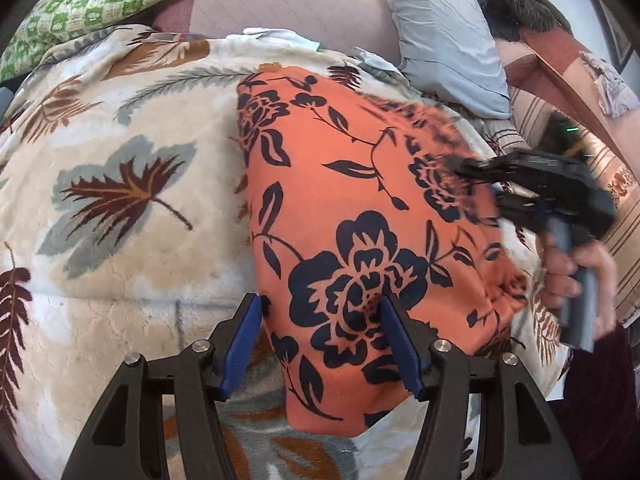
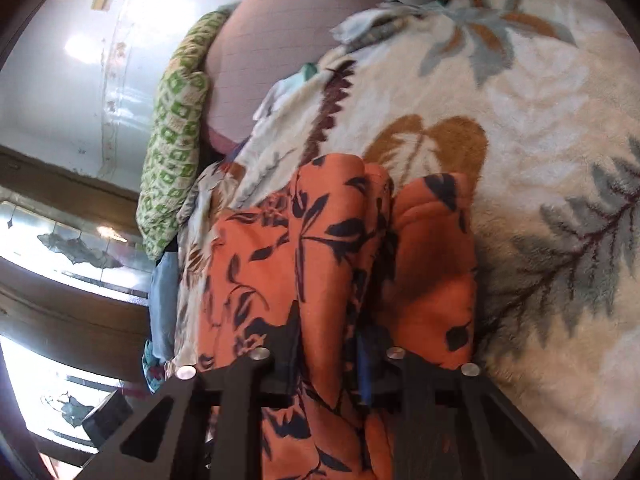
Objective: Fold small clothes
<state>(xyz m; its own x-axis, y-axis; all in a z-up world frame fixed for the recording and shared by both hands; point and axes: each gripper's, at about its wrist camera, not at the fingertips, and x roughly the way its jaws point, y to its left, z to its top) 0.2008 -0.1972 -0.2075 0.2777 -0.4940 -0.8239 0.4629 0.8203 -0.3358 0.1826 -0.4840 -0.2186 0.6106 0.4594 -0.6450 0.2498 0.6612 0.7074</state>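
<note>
An orange garment (image 1: 352, 216) with a dark navy flower print lies folded on a cream leaf-patterned blanket (image 1: 120, 208). My left gripper (image 1: 322, 308) is open, its blue-padded fingers straddling the garment's near left edge just above it. My right gripper (image 1: 476, 172) shows blurred at the garment's right edge, held by a hand. In the right wrist view the right gripper (image 2: 328, 320) is shut on a bunched fold of the orange garment (image 2: 280, 248), which drapes over and hides the fingertips.
A green patterned pillow (image 1: 100, 0), a mauve cushion (image 1: 288, 4) and a pale blue pillow (image 1: 444, 36) lie at the back of the bed. A striped sheet (image 1: 624, 216) and wooden bed frame run along the right. Small pale cloths (image 1: 272, 36) sit by the blanket's far edge.
</note>
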